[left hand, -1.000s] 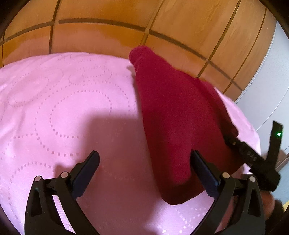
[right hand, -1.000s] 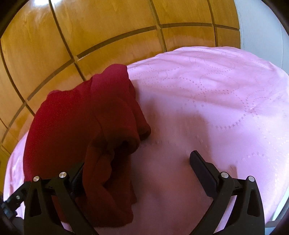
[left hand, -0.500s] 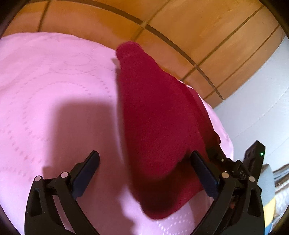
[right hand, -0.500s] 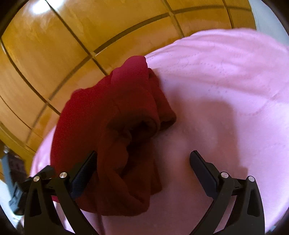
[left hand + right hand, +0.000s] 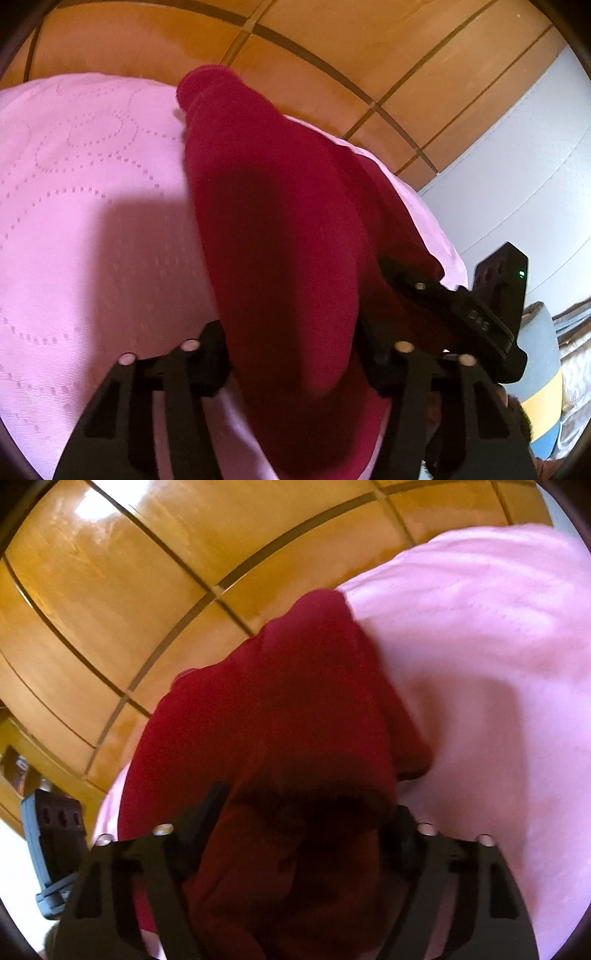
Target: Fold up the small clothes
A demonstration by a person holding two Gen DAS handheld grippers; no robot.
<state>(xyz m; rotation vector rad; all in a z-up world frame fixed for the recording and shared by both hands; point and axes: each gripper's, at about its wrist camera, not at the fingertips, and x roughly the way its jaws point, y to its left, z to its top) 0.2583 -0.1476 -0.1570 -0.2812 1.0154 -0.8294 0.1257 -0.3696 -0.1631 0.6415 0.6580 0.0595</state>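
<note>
That pink quilted bed (image 5: 92,221) has the dark red fleecy garment (image 5: 280,236) draped near its edge, soft, light and floppy, so grab hems: left tongs (image 5: 291,354) and right tongs (image 5: 303,834) both look clamped on it.

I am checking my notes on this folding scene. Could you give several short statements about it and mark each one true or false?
1. The garment is dark red. True.
2. It lies on a green cover. False: the cover is pink.
3. The left gripper has cloth between its fingers. True.
4. The right gripper hangs far from the garment. False: cloth fills its gap.
5. The panelling behind is wooden. True.
</note>
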